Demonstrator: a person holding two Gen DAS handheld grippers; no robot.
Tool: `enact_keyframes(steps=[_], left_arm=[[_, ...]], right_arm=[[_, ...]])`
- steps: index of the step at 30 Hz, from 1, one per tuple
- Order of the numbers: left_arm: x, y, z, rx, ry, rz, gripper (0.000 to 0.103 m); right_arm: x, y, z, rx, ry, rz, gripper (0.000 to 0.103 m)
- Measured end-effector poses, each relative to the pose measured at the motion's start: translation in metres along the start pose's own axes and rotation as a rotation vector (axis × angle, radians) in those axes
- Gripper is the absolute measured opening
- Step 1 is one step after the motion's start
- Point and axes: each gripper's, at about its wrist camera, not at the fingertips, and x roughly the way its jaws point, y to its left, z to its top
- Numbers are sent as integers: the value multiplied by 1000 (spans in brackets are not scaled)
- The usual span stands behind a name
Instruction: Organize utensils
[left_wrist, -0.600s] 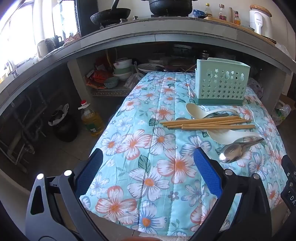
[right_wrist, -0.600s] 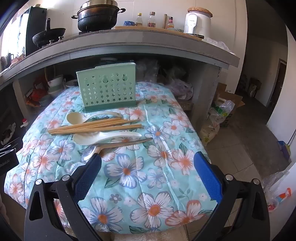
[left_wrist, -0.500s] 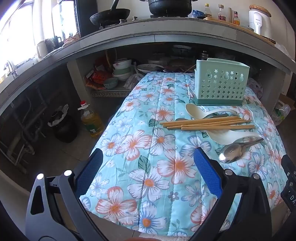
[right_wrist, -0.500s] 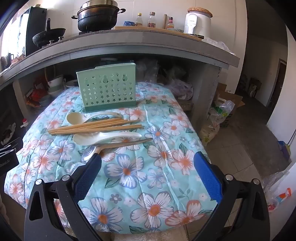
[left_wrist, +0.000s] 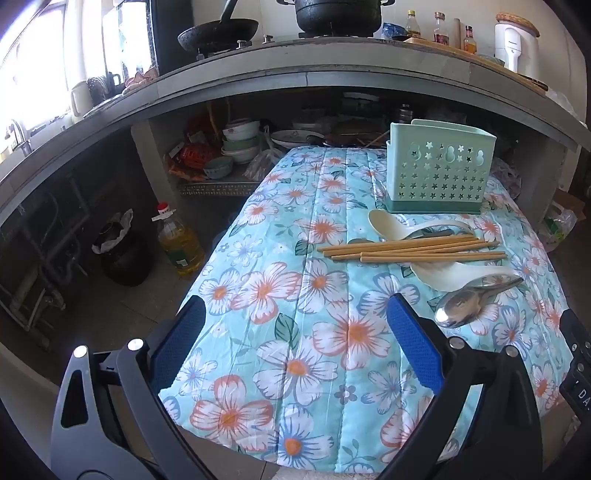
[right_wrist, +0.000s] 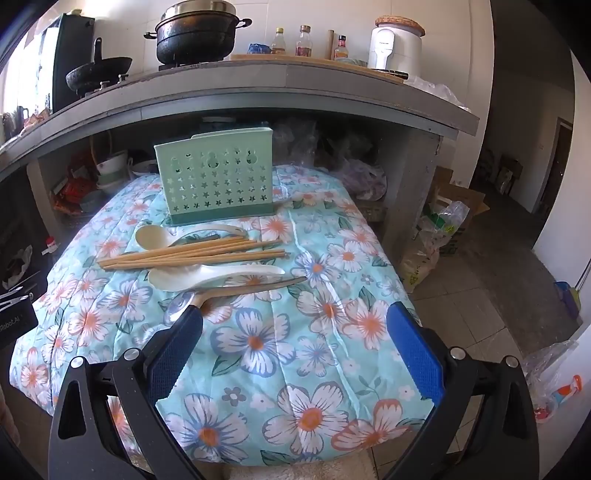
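Metal spoon (right_wrist: 207, 295) just beyond right gripper (right_wrist: 295, 347), empty, spread

"RobotAI" on the left tool (right_wrist: 14, 325), partly cut off

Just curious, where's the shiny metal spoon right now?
In both views the metal spoon lies on the floral cloth, nearest the cameras, just in front of a white spoon.

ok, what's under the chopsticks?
The chopsticks lie across two white spoons, whose handles pass beneath. A dark utensil peeks out too; most of it is covered.
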Motion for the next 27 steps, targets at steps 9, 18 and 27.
enact_keyframes(steps=[9,18,27], left_arm=[[1,2,-1,0,-5,4,94],[1,2,-1,-1,-6,3,94],[1,2,-1,-1,-8,4,94]], right_arm=[[0,0,0,0,0,0,97],[0,-1,0,1,-2,-1,97],[-1,0,1,0,-3,0,97]])
